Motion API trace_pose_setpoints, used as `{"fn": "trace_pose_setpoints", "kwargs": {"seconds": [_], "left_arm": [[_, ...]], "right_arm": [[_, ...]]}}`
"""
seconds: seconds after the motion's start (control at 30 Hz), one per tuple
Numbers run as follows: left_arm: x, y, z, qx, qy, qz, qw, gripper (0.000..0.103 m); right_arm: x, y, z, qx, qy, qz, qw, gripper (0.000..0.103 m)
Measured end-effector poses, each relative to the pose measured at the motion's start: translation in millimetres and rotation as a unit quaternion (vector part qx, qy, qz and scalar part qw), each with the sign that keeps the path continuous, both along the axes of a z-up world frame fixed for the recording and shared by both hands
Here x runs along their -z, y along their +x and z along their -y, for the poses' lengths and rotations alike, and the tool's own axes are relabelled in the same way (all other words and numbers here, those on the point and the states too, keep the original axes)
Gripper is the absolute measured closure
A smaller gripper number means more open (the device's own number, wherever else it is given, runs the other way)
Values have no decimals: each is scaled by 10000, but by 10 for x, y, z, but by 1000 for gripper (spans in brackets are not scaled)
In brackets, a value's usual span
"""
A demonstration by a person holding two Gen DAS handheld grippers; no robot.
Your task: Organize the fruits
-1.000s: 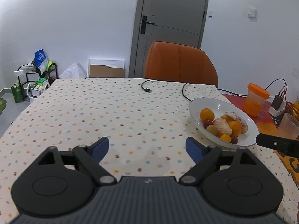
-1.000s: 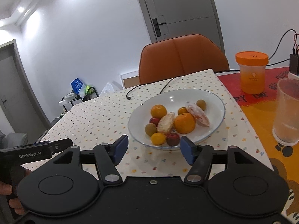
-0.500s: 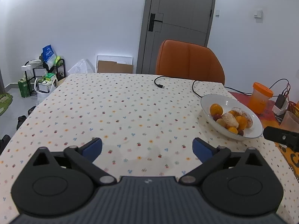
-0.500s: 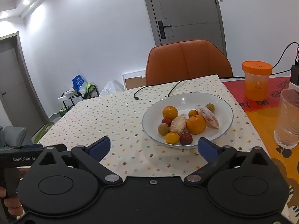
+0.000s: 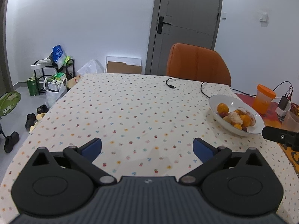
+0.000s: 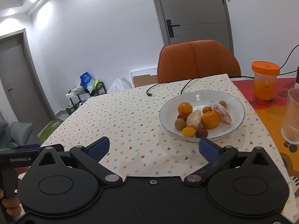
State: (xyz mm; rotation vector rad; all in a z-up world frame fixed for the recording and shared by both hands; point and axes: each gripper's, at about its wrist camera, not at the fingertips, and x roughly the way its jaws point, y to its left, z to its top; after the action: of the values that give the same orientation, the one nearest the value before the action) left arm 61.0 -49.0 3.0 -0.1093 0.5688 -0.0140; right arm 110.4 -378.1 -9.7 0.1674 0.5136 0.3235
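Heaping a white plate (image 6: 237, 100), oranges, peeled citrus, small plums, both grippers' fingers (image 6: 99, 147) spread wide, empty.

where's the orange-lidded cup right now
In the right wrist view, the orange-lidded cup stands far right on the red mat, beyond the fruit plate.

A left gripper (image 5: 147, 148) with blue-padded fingers spread wide hovers over a table (image 5: 130, 112) covered in a dotted cloth, holding nothing. To the right, a white bowl (image 5: 248, 132) holds mixed fruit (image 5: 235, 116) (oranges, small red and yellow pieces). Beyond it stands an orange-lidded cup (image 5: 263, 99). An orange chair (image 5: 198, 63) faces the table's far edge, with a black cable (image 5: 202, 89) trailing near the bowl.
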Motion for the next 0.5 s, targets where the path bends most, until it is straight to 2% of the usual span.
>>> {"fn": "trace_pose_setpoints", "kwargs": {"seconds": [0.3,0.5], "left_arm": [[19,-153,-69,-21,66,-32,10000,0],[18,-256,-164,-43,113,-81,9999,0]], "right_arm": [[-26,-85,-159,-179,81,-24,9998,0],[-2,-117,-237,-80,35,-157,9998,0]]}}
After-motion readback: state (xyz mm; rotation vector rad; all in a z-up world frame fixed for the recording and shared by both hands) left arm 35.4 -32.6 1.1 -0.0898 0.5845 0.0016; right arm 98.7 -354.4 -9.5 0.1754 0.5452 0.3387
